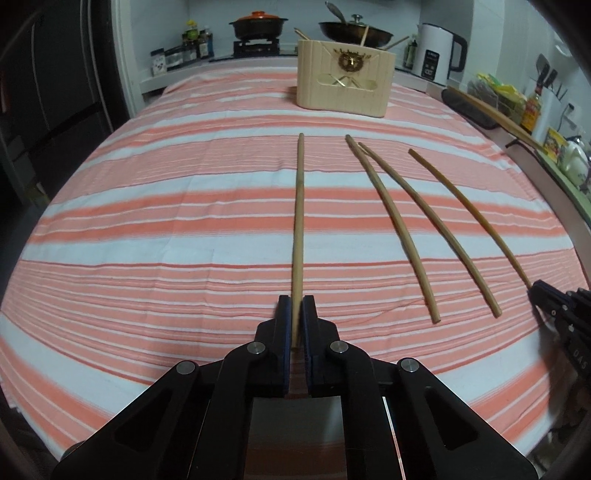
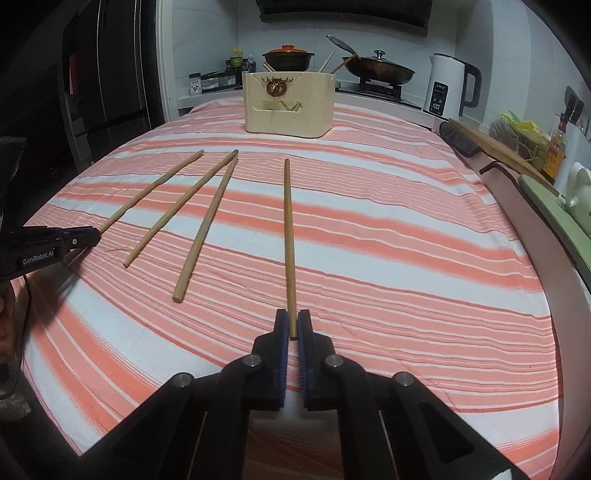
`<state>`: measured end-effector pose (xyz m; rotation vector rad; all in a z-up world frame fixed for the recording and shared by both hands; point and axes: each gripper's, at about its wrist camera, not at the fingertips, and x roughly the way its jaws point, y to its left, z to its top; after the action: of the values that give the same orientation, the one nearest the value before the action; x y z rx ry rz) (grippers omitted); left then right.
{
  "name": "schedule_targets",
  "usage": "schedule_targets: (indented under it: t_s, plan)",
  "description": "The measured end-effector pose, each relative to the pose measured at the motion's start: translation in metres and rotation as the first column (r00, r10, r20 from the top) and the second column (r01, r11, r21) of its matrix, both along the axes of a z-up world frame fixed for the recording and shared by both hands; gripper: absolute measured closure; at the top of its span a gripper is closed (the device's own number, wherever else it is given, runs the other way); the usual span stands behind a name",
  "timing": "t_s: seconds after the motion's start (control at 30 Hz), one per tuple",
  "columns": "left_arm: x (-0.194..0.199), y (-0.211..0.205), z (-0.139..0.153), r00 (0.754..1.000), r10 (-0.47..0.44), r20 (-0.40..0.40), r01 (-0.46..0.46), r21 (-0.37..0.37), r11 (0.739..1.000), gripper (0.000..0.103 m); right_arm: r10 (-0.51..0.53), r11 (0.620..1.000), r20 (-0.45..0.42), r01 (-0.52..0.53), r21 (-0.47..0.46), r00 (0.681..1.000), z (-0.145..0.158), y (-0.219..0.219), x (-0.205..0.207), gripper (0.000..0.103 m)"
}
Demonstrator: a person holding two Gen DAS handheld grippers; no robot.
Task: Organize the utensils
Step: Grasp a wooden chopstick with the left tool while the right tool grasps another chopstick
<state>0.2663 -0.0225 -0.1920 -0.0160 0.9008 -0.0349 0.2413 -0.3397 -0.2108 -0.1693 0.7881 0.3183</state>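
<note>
Several wooden chopsticks lie on a striped orange and white cloth. My left gripper is shut on the near end of the leftmost chopstick. My right gripper is shut on the near end of the rightmost chopstick. Two more chopsticks lie loose between them, their far tips touching. The right gripper shows at the right edge of the left wrist view; the left gripper shows at the left edge of the right wrist view. A cream utensil holder stands at the far end, with several chopsticks in it.
Behind the table is a counter with an orange-lidded pot, a wok, a white kettle and spice jars. A wooden board and bottles line the right edge. A dark fridge stands at left.
</note>
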Motion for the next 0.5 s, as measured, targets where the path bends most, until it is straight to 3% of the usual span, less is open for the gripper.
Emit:
schedule_targets:
  t_s: [0.03,0.1,0.17,0.27,0.5]
  plan:
    - [0.0009,-0.0002,0.0000,1.000,-0.004,-0.002,0.004,0.001,1.000,0.094,0.003,1.000,0.000,-0.003,0.007,1.000,-0.0001,-0.0002,0.0005,0.097]
    - [0.0015,0.0001,0.0002,1.000,-0.017,-0.004,0.017,-0.008,1.000,0.073,0.012,1.000,-0.003,-0.011,0.022,1.000,0.0002,-0.0019,0.0006,0.094]
    - [0.0000,0.0015,0.0009,1.000,-0.019,-0.002,0.019,-0.015,1.000,0.046,0.021,0.999,-0.007,-0.021,0.032,1.000,0.0003,-0.0033,0.0005,0.087]
    - [-0.0020,0.0036,-0.0011,1.000,-0.029,-0.008,0.029,-0.014,0.999,0.044,0.033,0.999,-0.004,-0.033,0.038,0.999,0.0003,-0.0050,-0.0017,0.072]
    - [-0.0039,0.0025,-0.0030,0.999,-0.047,0.009,0.047,0.016,0.999,0.043,0.050,0.999,0.001,-0.050,0.021,0.999,-0.0018,-0.0037,-0.0019,0.072]
